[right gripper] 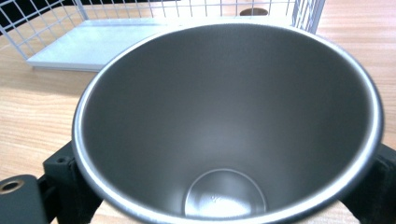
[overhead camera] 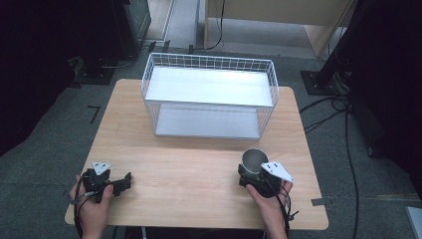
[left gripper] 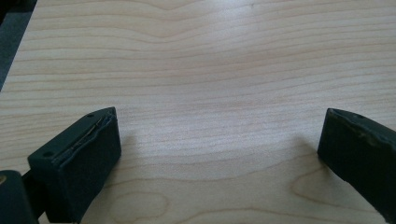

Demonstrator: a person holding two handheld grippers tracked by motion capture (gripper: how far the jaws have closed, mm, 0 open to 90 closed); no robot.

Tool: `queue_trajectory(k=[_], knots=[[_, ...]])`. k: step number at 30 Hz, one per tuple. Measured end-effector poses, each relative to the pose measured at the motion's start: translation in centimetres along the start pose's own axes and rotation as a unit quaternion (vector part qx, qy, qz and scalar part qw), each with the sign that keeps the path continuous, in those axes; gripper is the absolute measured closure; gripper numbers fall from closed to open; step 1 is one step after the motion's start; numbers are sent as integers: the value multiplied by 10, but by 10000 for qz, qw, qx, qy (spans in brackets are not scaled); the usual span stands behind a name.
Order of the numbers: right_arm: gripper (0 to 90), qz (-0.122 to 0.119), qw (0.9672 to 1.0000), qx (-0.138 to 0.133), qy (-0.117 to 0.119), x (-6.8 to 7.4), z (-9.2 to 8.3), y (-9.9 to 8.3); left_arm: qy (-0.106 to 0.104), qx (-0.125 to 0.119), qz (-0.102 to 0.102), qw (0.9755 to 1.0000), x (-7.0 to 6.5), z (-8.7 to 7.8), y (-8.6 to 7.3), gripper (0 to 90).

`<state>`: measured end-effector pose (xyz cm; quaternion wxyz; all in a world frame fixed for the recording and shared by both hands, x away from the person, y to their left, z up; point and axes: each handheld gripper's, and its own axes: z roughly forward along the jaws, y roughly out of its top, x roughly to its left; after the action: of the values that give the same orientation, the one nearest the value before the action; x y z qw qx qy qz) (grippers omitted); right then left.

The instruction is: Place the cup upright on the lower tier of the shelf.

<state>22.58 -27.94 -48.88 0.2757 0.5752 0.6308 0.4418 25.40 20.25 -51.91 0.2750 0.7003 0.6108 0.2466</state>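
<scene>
**Cup seated between the right jaws, rack lying straight ahead**

A steel cup [overhead camera: 255, 160] is being flanked by the right gripper [overhead camera: 259, 175] near the right front of the table [overhead camera: 199, 164]. In the right gripper view the cup [right gripper: 224, 121] is being seen from above its open mouth, its long axis standing roughly upright, with one black jaw against each side of its wall; the jaws are being closed on it, and the cup is judged to be grasped. The white wire rack [overhead camera: 209, 94] is being left well apart, beyond the cup towards the back of the table, so any carry is being set up as a forward one. The left gripper [overhead camera: 117, 185] is being rested at the left front, its jaws spread wide over bare wood with nothing between them, far from the cup
</scene>
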Motion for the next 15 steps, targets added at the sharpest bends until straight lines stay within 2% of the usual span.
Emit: queue_trajectory(k=[5, 7, 15], knots=[[137, -135, 9998, -79, -132, 4, 2, 0, 1, -1, -1, 10000, 0, 0, 0, 0], [141, -184, 9997, -97, -147, 4, 2, 0, -3, 8, 2, 10000, 0, 0, 0, 0], [147, -65, 9999, -102, -37, 4, 0, 2, -2, 0, -6, 10000, 0, 0, 0, 0]])
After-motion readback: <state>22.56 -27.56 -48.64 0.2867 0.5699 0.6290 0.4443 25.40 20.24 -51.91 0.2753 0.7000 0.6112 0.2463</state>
